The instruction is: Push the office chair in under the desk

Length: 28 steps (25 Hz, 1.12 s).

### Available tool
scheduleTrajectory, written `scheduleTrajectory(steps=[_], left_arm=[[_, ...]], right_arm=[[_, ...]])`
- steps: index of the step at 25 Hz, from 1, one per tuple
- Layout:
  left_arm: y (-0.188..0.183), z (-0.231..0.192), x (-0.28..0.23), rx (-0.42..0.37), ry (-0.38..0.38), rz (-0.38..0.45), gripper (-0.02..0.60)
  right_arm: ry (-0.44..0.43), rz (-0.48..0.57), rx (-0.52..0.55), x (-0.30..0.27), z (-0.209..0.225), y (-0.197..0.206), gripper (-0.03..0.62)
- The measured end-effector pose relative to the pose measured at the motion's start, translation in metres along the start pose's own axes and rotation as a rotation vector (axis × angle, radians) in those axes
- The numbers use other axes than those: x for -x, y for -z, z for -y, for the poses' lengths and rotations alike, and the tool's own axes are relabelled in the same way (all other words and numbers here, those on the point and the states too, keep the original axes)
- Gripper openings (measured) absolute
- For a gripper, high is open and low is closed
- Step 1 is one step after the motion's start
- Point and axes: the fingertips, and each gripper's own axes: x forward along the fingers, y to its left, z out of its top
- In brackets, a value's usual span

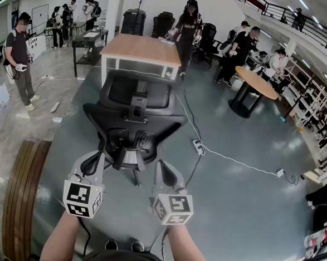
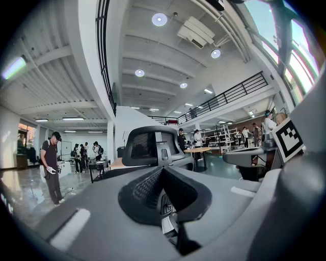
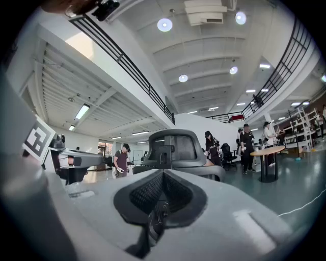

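A black mesh-back office chair (image 1: 134, 117) stands with its back to me, its headrest (image 2: 153, 145) and back (image 3: 175, 145) straight ahead in both gripper views. Beyond it is the wooden-topped desk (image 1: 141, 48) on white legs, with a gap of floor between desk and chair. My left gripper (image 1: 92, 160) is shut and empty, level, just behind the lower left of the chair back. My right gripper (image 1: 163, 169) is shut and empty too, behind the lower right. Whether either tip touches the chair I cannot tell. The chair's base is mostly hidden under its seat.
A white power strip (image 1: 198, 147) and cable lie on the floor right of the chair. A round wooden table (image 1: 256, 83) stands at the right. Several people stand around the room. A curved wooden bench (image 1: 22, 190) is at my left. Dark chairs stand behind the desk.
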Motion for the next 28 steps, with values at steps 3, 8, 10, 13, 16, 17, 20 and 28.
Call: scheduleTrajectory(steps=[3,8,10,13,16,17,20,28], left_arm=[[-0.004,0.003,-0.003,-0.001,0.001,0.002,0.018],[0.001,0.011,-0.005,-0.001,0.007,-0.002,0.018],[0.0,0.012,-0.004,0.002,0.005,-0.005,0.018],[-0.002,0.014,-0.004,0.005,0.001,-0.003,0.018],[-0.005,0.015,-0.004,0.005,-0.002,0.004,0.018],[-0.005,0.016,-0.004,0.006,-0.002,0.005,0.018],[-0.006,0.016,-0.005,0.007,-0.003,0.01,0.018],[-0.003,0.012,-0.015,0.01,-0.078,0.059,0.018]], right_arm=[[-0.011,0.001,0.019,-0.003,-0.001,-0.004,-0.009],[-0.025,-0.009,0.034,-0.002,-0.001,0.0,-0.009],[-0.027,-0.014,0.036,0.0,0.001,-0.001,-0.009],[-0.027,-0.017,0.04,0.001,0.004,-0.001,-0.009],[-0.027,-0.012,0.04,0.002,0.005,-0.003,-0.009],[-0.026,-0.011,0.039,0.002,0.006,-0.004,-0.009],[-0.024,-0.011,0.032,0.0,0.009,-0.004,-0.009],[-0.05,0.016,0.054,0.003,0.03,0.001,-0.009]])
